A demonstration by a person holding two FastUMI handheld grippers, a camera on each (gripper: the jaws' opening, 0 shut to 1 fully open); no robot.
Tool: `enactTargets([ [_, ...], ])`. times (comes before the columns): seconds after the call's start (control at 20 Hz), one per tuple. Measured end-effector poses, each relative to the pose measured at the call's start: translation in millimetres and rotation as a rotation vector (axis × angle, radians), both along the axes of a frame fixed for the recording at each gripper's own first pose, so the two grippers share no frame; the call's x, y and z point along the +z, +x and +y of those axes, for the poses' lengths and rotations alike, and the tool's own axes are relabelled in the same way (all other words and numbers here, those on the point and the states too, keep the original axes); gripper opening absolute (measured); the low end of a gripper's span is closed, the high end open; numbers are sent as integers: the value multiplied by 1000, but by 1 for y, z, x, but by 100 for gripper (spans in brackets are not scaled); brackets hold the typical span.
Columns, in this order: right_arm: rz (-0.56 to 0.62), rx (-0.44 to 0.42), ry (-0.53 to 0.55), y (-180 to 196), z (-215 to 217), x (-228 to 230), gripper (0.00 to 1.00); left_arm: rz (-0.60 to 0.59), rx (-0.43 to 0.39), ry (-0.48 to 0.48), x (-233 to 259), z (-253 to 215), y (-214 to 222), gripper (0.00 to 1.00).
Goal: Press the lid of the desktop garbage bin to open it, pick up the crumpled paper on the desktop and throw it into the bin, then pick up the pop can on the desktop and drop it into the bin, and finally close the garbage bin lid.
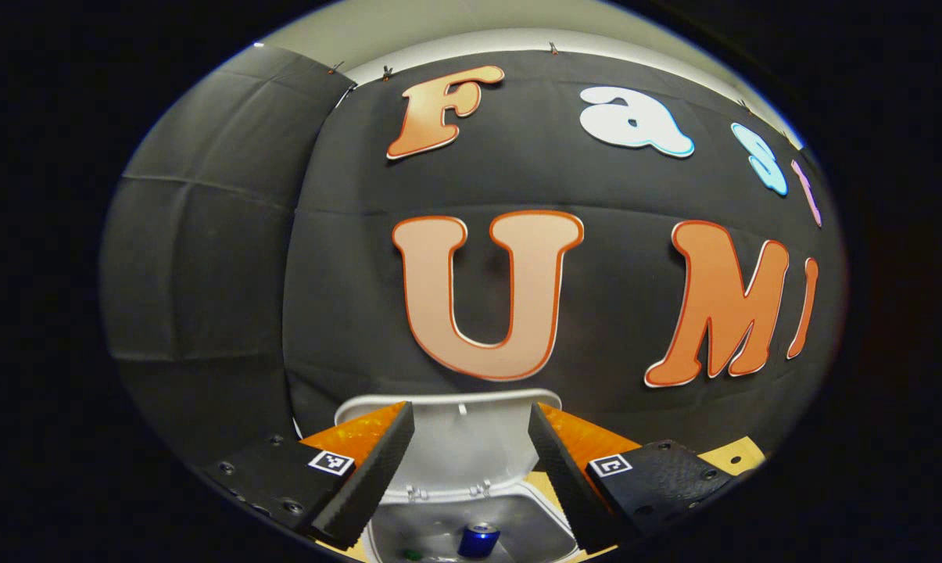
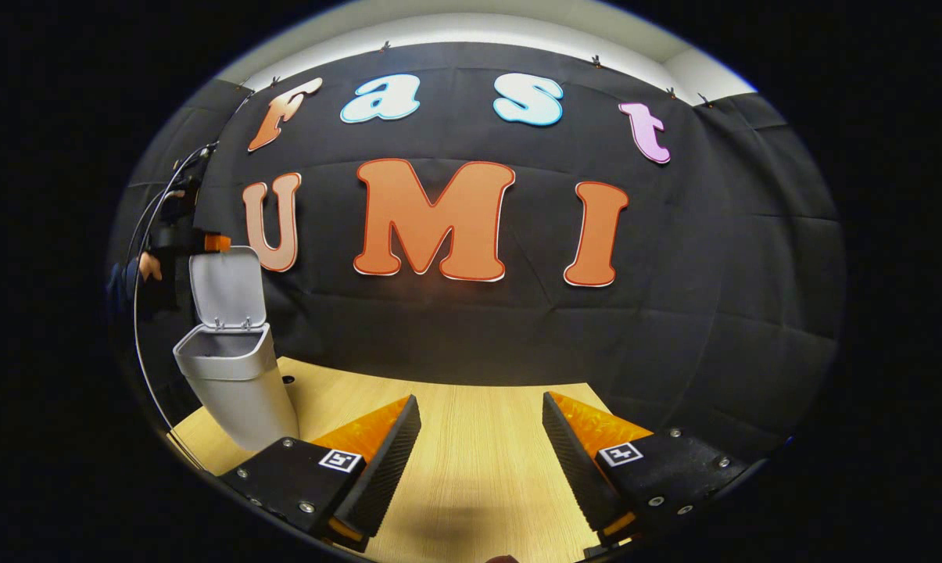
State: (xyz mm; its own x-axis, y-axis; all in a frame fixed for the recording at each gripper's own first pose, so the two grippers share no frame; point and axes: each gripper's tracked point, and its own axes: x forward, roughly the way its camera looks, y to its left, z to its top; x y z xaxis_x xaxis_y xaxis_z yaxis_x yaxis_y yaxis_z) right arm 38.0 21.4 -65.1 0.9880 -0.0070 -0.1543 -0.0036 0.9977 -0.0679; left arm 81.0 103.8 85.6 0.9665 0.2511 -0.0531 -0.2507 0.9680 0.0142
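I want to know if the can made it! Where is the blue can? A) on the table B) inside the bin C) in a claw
B: in the left gripper view the can lies inside the open bin, below the raised lid.

Left hand-held gripper (image 1: 471, 461) hangs with fingers spread above the open garbage bin (image 1: 517, 500), lid (image 1: 463, 438) upright, pop can (image 1: 478, 539) lying inside.
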Motion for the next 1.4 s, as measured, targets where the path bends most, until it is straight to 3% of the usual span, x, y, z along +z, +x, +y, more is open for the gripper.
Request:
enactTargets([
  [0.25, -9, -2, 8, 1, 0, 2, 94, 7, 35, -33, 29, 27, 39, 93],
  [0.45, -16, -20, 4, 0, -2, 4, 94, 156, 39, -58, -10, 30, 57, 94],
  [0.7, -13, -26, 13, 0, -2, 2, 94, 312, -33, -44, -33, 12, 51, 94],
  [1.05, -15, -8, 36, 0, -1, -1, 94, 551, -141, -150, -111, -36, -13, 95],
  [1.4, -13, 27, 29, -2, 1, -2, 94, 749, -167, -190, -180, -53, -84, 95],
])
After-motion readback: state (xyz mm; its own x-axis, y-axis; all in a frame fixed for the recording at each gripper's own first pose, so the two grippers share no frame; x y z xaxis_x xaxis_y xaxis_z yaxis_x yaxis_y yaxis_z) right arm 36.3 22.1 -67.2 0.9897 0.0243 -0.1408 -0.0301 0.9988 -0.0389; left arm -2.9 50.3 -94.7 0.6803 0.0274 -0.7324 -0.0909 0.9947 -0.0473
